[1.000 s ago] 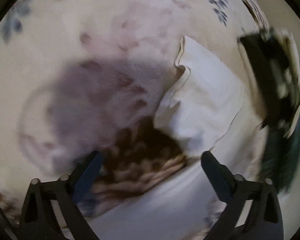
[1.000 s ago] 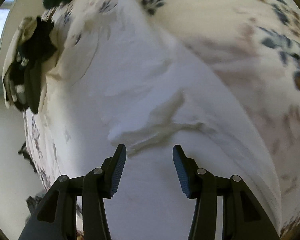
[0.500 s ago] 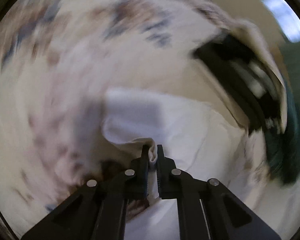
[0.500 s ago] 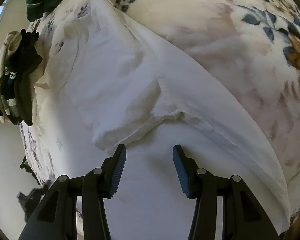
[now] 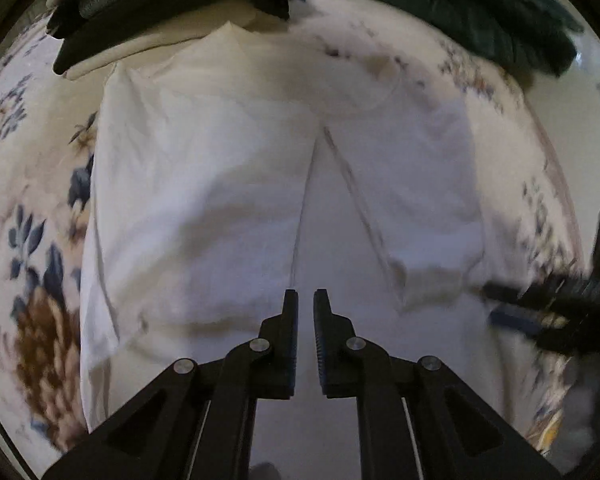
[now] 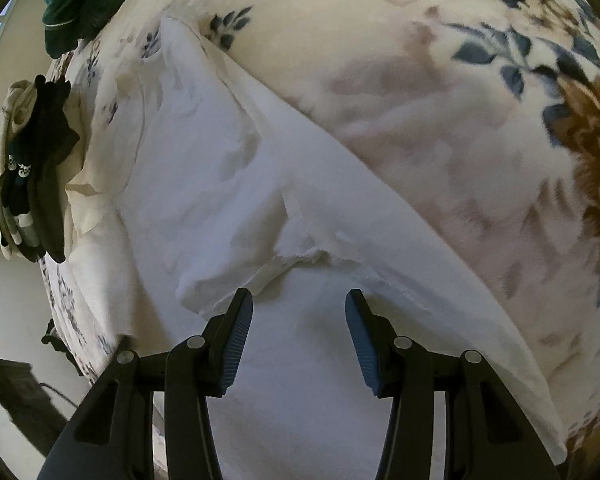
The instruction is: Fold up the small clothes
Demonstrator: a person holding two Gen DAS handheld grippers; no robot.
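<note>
With both side flaps of the white T-shirt (image 5: 204,184) laid inward on the floral bedspread (image 6: 440,92), the left gripper (image 5: 306,300) hangs with jaws opening a crack, holding nothing, and the right gripper (image 6: 299,300) hovers released at the garment's 3 o'clock edge, so next probably comes pinching an end to fold lengthwise.

White garment (image 5: 204,184) on floral bedspread (image 6: 440,92)

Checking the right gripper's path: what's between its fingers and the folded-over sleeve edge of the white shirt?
Only flat white shirt fabric. The right wrist view shows the right gripper open just short of the folded sleeve edge, nothing else between.
</note>
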